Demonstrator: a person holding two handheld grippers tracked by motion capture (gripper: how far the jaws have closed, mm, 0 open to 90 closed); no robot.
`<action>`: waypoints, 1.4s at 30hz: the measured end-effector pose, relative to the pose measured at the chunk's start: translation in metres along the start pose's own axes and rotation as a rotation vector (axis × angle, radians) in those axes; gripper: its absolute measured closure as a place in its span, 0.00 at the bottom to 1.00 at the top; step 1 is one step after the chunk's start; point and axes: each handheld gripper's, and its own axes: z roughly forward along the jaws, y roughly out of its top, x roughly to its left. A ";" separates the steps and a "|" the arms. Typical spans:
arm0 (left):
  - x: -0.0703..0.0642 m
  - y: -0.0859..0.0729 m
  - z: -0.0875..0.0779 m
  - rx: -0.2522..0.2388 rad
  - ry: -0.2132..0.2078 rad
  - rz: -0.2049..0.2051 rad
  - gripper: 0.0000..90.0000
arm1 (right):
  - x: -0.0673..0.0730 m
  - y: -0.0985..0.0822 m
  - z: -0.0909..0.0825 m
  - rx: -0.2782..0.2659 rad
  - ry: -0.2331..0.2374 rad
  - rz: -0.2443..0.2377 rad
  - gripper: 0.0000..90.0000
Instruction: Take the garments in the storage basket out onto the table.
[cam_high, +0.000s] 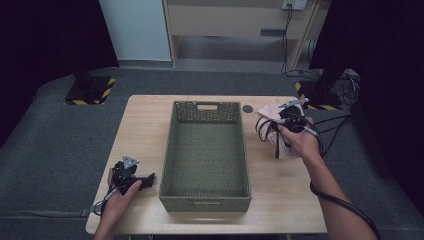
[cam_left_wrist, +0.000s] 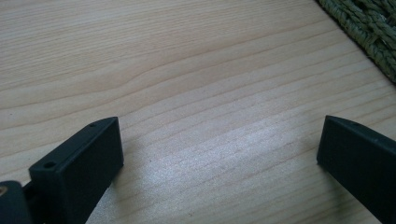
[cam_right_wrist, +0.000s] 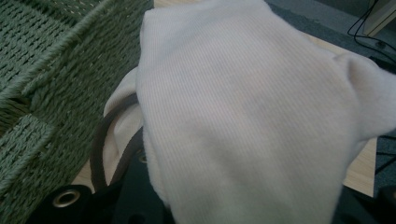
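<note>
Cloth (cam_right_wrist: 243, 116), draped over and pinched in the closed right claw (cam_high: 280, 131) just right of the basket (cam_high: 206, 200), should clear the rim before release; left claw (cam_high: 145, 181), left of the basket, rests wide and empty.

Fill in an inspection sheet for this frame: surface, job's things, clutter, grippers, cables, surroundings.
Surface: wooden table, mostly bare.
Job's things: pale cloth with a dark strap, right of the woven basket; basket empty.
Clutter: small dark disc behind the basket.
Grippers: right gripper shut on cloth; left gripper open, low over bare wood.
Cables: black cable trailing along the right forearm; more on the floor at right.
Surroundings: grey carpet, two stands with striped bases, cabinet behind.
</note>
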 end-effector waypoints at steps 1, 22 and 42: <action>0.000 0.000 0.000 0.000 0.000 0.000 0.00 | 0.000 -0.002 0.002 0.003 0.001 0.000 0.71; 0.000 0.000 0.000 0.000 0.000 -0.001 0.00 | 0.014 -0.019 0.041 0.042 -0.010 -0.014 0.70; 0.000 0.000 0.000 0.000 0.000 -0.001 0.00 | 0.011 -0.045 0.072 0.102 -0.019 0.020 0.66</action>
